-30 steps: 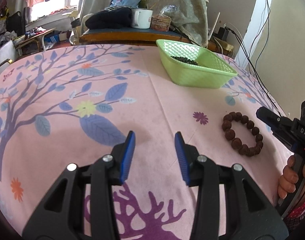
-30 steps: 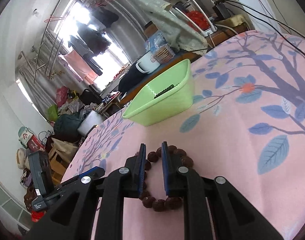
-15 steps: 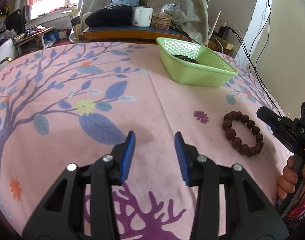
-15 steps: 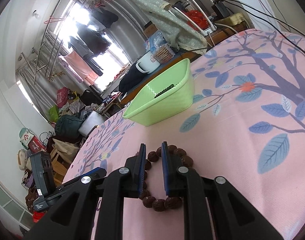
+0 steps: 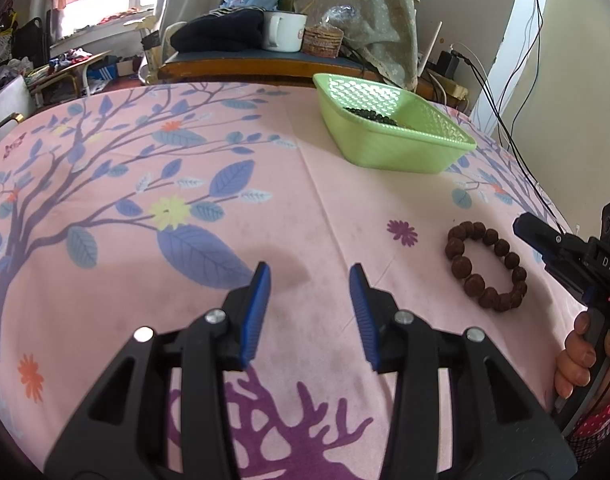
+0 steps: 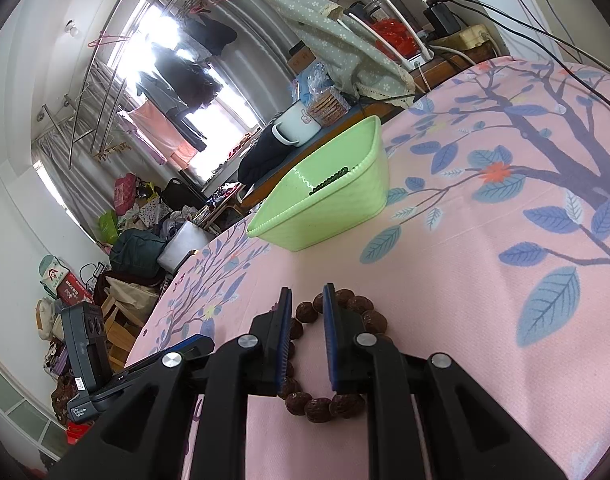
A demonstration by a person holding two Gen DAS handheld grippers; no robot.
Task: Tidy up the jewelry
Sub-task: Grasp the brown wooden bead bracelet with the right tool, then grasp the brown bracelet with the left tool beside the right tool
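Progress: dark beads lie in green basket (image 5: 393,136), far right | brown bracelet (image 5: 485,268) not yet binned, flat on desk (image 5: 105,280) | we see right tool (image 6: 307,296) narrowed over it, ungripped | left tool (image 5: 309,280) released, empty.

matt wooden bracelet (image 5: 487,267); glossy plastic basket (image 5: 389,148); cloth tablecloth (image 5: 145,184)

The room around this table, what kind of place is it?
Most likely a lived-in home. Laundry hangs on a rack by the window, an enamel mug sits on a side table, and a floral tablecloth covers the table.
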